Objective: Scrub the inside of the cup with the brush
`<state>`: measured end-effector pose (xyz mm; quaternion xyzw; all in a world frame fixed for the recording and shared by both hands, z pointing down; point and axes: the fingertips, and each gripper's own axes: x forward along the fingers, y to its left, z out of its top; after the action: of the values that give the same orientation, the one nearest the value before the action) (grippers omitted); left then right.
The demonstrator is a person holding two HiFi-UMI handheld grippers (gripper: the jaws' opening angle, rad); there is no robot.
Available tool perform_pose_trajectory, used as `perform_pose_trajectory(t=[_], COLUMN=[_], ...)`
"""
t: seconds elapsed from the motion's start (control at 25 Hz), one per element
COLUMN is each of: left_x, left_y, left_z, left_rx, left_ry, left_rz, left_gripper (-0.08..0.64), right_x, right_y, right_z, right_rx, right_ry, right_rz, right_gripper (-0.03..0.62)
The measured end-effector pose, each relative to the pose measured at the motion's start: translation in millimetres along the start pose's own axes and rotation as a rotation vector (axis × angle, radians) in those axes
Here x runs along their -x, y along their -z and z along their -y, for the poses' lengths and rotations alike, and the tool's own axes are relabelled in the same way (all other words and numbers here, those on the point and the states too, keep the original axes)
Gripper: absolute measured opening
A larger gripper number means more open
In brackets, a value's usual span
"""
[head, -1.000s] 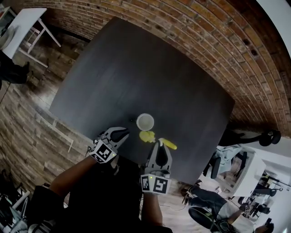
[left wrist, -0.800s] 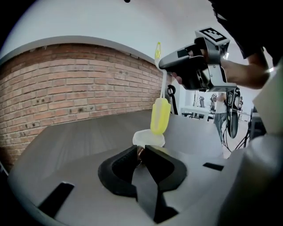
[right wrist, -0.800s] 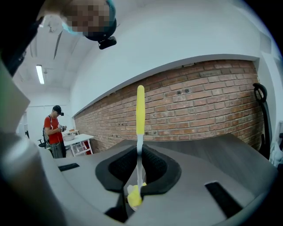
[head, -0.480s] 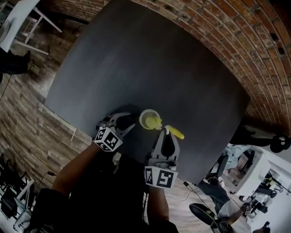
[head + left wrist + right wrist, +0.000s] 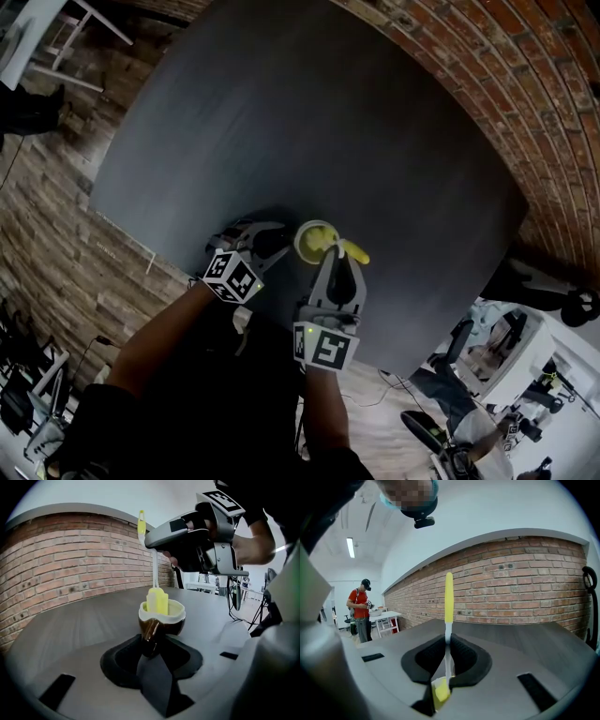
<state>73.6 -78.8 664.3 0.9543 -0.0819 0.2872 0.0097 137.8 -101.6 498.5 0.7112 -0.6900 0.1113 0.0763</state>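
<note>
A small cup, dark outside and cream inside, stands on the dark table near its front edge. My left gripper is shut on the cup's handle, seen close up in the left gripper view. The brush has a thin white stem and a yellow end. My right gripper is shut on that stem and holds it upright over the cup. The yellow brush head sits inside the cup, partly above the rim. The right gripper hangs above the cup.
A brick wall curves behind the table. Far left in the right gripper view, a person in a red shirt stands by a white table. Wooden floor lies beyond the table's left edge.
The brush head went from the table beside the cup into the cup. My left gripper moved right and shut on the cup's handle.
</note>
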Motion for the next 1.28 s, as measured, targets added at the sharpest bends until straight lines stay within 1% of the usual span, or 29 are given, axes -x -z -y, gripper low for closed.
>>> perform_pose_trajectory(t=[0.04,0.08,0.2,0.36,0.48,0.6,0.84,0.96,1.08,1.28], left_x=[-0.1,0.1,-0.1,-2.4,-2.5,-2.4,-0.5,-0.2,0.4,-1.4], left_y=[0.5,0.8,0.3,-0.4,-0.2,-0.3,0.9,1.2,0.6,0.3], left_z=[-1.3,-2.2,-2.9,-3.4,-4.3,-3.2,-3.1,-3.3,-3.6,-2.2], left_rx=[-0.002,-0.005,-0.012,-0.010,0.003,0.014,0.025,0.030,0.032,0.040], left_ry=[-0.005,-0.007,0.000,-0.001,-0.006,-0.005,-0.005,-0.006,-0.004,0.004], left_rz=[-0.002,-0.005,-0.005,-0.002,0.000,0.000,0.004,0.005,0.008,0.016], left_gripper=[0.131,0.096,0.092,0.092,0.092,0.092,0.092,0.092,0.092,0.092], right_x=[-1.2,-2.0,-4.4,-4.9,-1.8,7.3,21.2,27.3,28.2,27.9], right_y=[1.7,2.1,1.3,2.9,3.1,1.9,8.4,10.9,7.8,5.5], right_z=[-1.1,-1.7,-1.9,-3.3,-7.7,-7.9,-3.0,-6.1,-13.1,-14.2], right_rx=[-0.008,-0.021,-0.072,-0.148,-0.164,-0.156,-0.076,0.006,0.083,0.202], right_ry=[-0.001,-0.002,-0.019,-0.062,-0.111,-0.149,-0.154,-0.151,-0.141,-0.120], right_rz=[0.002,0.005,0.009,-0.005,-0.044,-0.100,-0.253,-0.307,-0.308,-0.237], right_gripper=[0.052,0.052,0.054,0.054,0.054,0.054,0.052,0.052,0.052,0.052])
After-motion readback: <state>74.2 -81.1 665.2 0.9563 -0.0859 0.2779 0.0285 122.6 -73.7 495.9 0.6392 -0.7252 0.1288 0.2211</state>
